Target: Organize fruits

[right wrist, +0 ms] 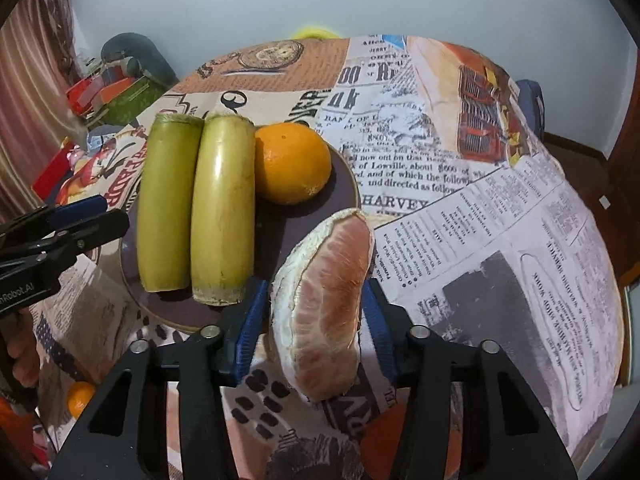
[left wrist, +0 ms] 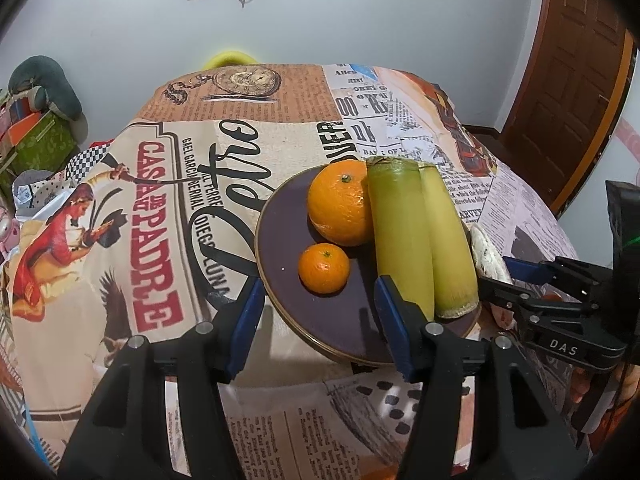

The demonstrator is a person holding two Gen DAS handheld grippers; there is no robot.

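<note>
A dark purple plate holds a big orange, a small mandarin and two green cane pieces lying side by side. My left gripper is open and empty, over the plate's near edge, in front of the mandarin. My right gripper is shut on a peeled pomelo segment and holds it just right of the plate's edge. It shows at the right of the left wrist view.
The table carries a newspaper-print cloth. Another mandarin lies low at the left, off the plate. Boxes and clutter stand beyond the table's left side. A wooden door is at the right.
</note>
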